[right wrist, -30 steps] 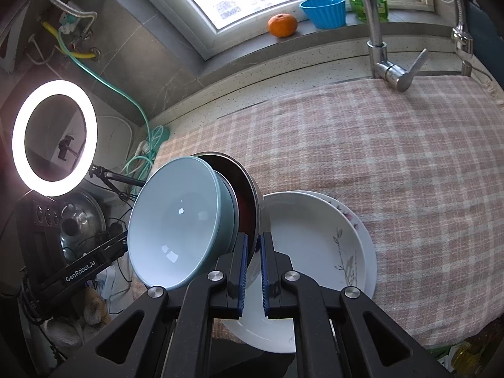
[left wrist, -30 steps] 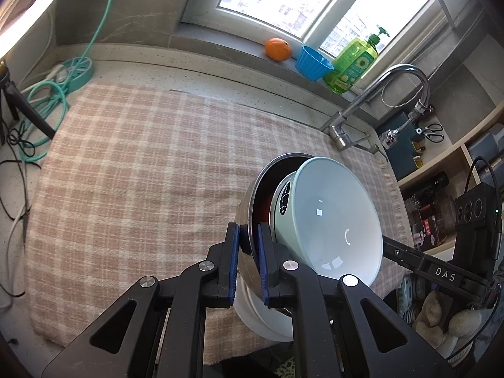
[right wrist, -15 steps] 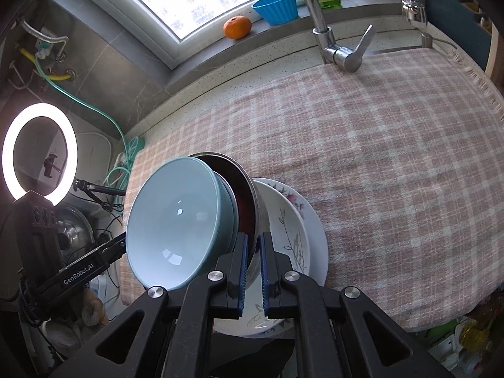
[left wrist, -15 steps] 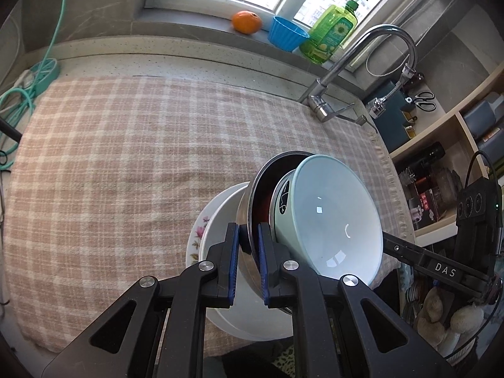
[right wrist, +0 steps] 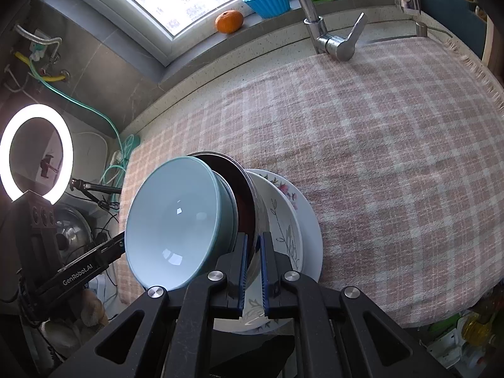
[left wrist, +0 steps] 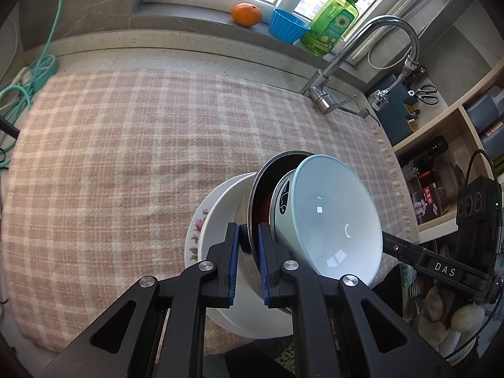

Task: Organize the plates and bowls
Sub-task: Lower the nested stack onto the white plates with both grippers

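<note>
A steel bowl [left wrist: 261,189] with a dark red inside holds a light blue bowl [left wrist: 330,220] nested in it, both tipped on edge. My left gripper [left wrist: 249,239] is shut on the steel rim. In the right wrist view my right gripper [right wrist: 252,249] is shut on the opposite rim of the same steel bowl [right wrist: 242,195], with the blue bowl [right wrist: 176,220] on its left. Just under the bowls lie a floral plate [right wrist: 283,217] and a white plate [right wrist: 315,245]; in the left wrist view the floral plate [left wrist: 195,233] peeks from under a white dish [left wrist: 223,214].
A pink plaid cloth [left wrist: 110,157] covers the counter. A faucet [left wrist: 327,100] stands at the back right. An orange [left wrist: 246,14], a blue cup [left wrist: 288,28] and a green soap bottle [left wrist: 334,22] sit on the sill. A ring light [right wrist: 36,154] is at the left.
Both grippers carried the nested bowls sideways and slightly down, so the plates now sit right beneath them. Most of that happened in the first half second.
</note>
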